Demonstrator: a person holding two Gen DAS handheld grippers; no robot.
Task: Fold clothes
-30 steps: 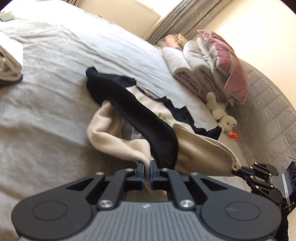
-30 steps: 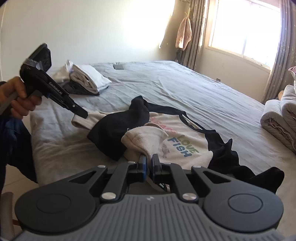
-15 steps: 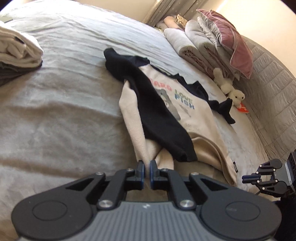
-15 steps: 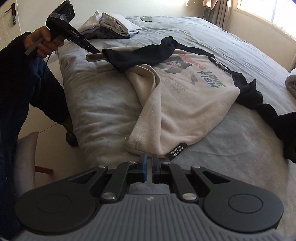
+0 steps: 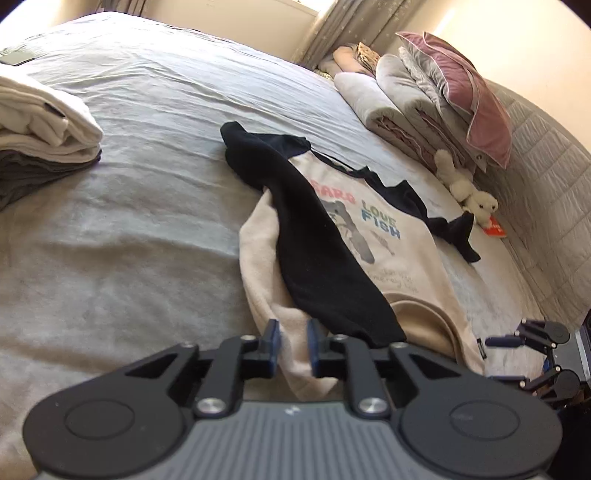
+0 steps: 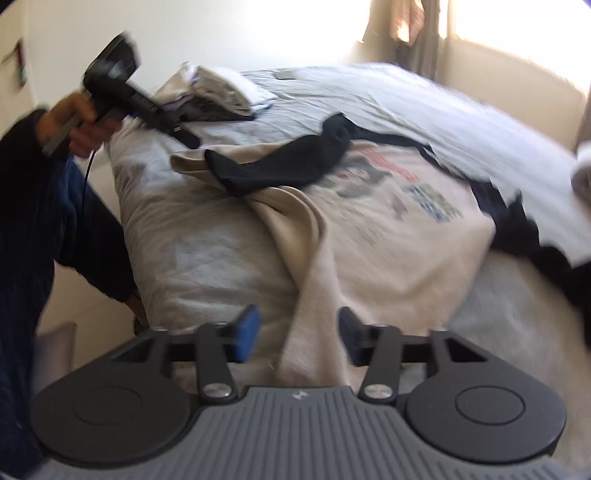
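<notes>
Sweatshirt (image 5: 388, 254): laid face-up on the grey bed (image 5: 147, 229), one dark sleeve (image 5: 317, 258) draped across.
Left tongs (image 5: 291, 345): opening, cream hem between, unpressed.
Right tongs (image 6: 297, 336): opening wide, hem fold between.

The left wrist camera is sitting just behind the left tongs (image 5: 291, 345), looking down and across the bed (image 5: 147, 206) toward the pillows (image 5: 458, 92). The right wrist camera is sitting behind the right tongs (image 6: 297, 334), facing the window (image 6: 517, 22). Both are looking closely at the same shirt (image 5: 369, 236) (image 6: 388, 229) and the folded pile (image 5: 44, 125) (image 6: 221, 92).
</notes>
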